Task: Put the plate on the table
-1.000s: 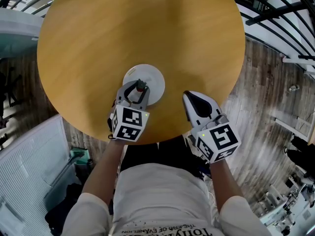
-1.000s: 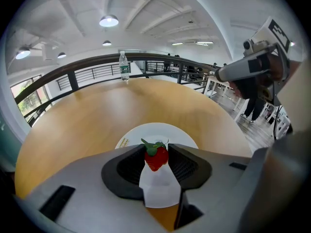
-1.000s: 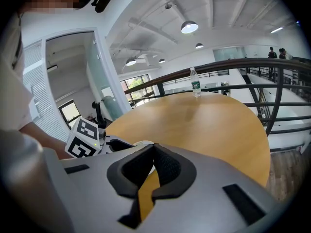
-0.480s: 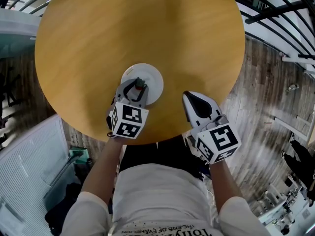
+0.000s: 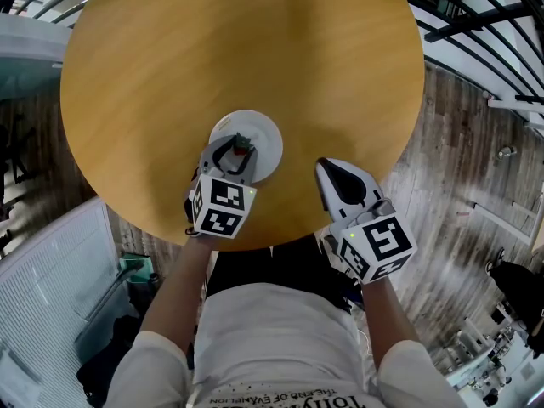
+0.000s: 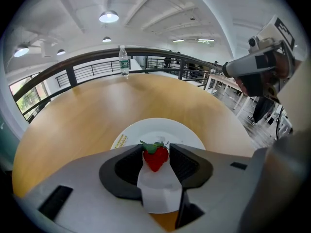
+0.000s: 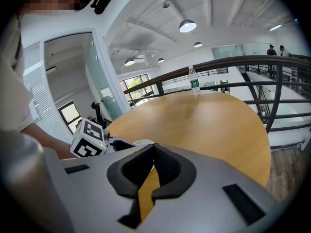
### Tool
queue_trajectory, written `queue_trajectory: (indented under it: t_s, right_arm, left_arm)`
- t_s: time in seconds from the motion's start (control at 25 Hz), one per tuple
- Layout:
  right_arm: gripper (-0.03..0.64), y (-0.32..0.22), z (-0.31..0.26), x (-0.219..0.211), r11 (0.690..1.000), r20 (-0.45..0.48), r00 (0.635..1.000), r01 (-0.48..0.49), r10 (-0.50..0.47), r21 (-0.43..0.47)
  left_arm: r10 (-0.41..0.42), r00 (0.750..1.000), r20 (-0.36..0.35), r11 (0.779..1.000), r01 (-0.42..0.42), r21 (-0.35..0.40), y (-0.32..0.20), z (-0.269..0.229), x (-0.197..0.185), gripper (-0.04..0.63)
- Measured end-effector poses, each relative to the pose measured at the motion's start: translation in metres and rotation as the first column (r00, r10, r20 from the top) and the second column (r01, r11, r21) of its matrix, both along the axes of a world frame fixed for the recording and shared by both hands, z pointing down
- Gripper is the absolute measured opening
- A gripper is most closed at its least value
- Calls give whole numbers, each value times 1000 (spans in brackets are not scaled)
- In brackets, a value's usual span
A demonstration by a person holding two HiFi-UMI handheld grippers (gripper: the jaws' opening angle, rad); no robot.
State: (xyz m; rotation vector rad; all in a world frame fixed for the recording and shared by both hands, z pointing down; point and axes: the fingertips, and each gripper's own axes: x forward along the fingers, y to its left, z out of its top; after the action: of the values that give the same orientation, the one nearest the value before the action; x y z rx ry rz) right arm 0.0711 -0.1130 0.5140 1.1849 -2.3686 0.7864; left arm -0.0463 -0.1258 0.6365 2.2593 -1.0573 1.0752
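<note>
A white plate (image 5: 265, 134) lies on the round wooden table (image 5: 255, 41), near its front edge. My left gripper (image 5: 239, 148) hovers over the plate's near side with a red strawberry (image 6: 155, 158) between its pads. The jaws are opening, but the pads still touch the berry on both sides. In the left gripper view the plate (image 6: 182, 132) shows just past the fingertips. My right gripper (image 5: 325, 167) is shut and empty, low over the table edge to the right of the plate. In its own view the right gripper (image 7: 154, 148) has its jaws together.
A water bottle (image 6: 124, 61) stands at the table's far edge, also seen as the bottle (image 7: 194, 85) in the right gripper view. A black railing (image 5: 476, 24) curves behind the table. A white slatted panel (image 5: 51, 287) is at the lower left, and wooden floor (image 5: 459, 168) lies to the right.
</note>
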Motion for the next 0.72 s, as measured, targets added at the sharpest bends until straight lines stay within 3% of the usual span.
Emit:
queue_trajectory:
  t_s: [0.72]
  right_arm:
    - [20,1,-14,-1,1000,2,1000,4,-4,28]
  left_arm:
    - [-11,1000,-14,999,12,45,2,-24,-4,206]
